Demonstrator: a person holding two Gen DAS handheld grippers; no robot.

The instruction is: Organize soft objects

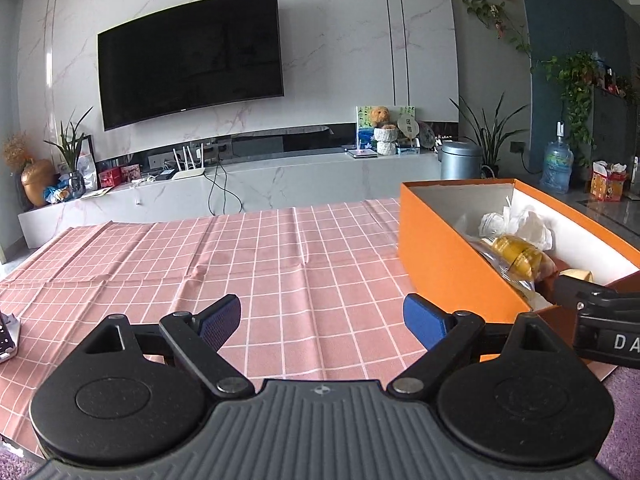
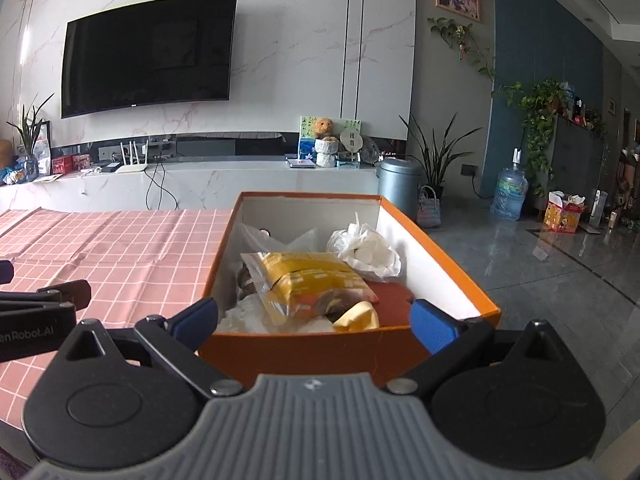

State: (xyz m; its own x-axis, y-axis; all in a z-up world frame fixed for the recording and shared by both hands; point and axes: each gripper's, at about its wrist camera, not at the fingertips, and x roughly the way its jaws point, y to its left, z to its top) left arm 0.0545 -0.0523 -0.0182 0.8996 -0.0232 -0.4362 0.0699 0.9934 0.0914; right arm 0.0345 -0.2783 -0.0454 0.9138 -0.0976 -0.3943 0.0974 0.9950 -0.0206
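Note:
An orange box (image 2: 320, 350) with white inner walls stands on the pink checked tablecloth (image 1: 260, 264). It holds soft things: a yellow packet in clear plastic (image 2: 308, 280), a white crumpled plastic bag (image 2: 366, 254) and a pale yellow piece (image 2: 356, 316). My right gripper (image 2: 314, 318) is open and empty, its blue pads on either side of the box's near end. My left gripper (image 1: 322, 318) is open and empty over bare cloth, left of the box (image 1: 452, 264). The right gripper's black body shows at the left wrist view's right edge (image 1: 604, 320).
A marble TV bench (image 1: 248, 184) with a router, cables and ornaments runs behind the table, under a wall TV (image 1: 188, 60). A grey bin (image 2: 400, 184), plants and a water bottle (image 2: 510, 192) stand on the tiled floor to the right. A small object lies at the cloth's left edge (image 1: 8, 336).

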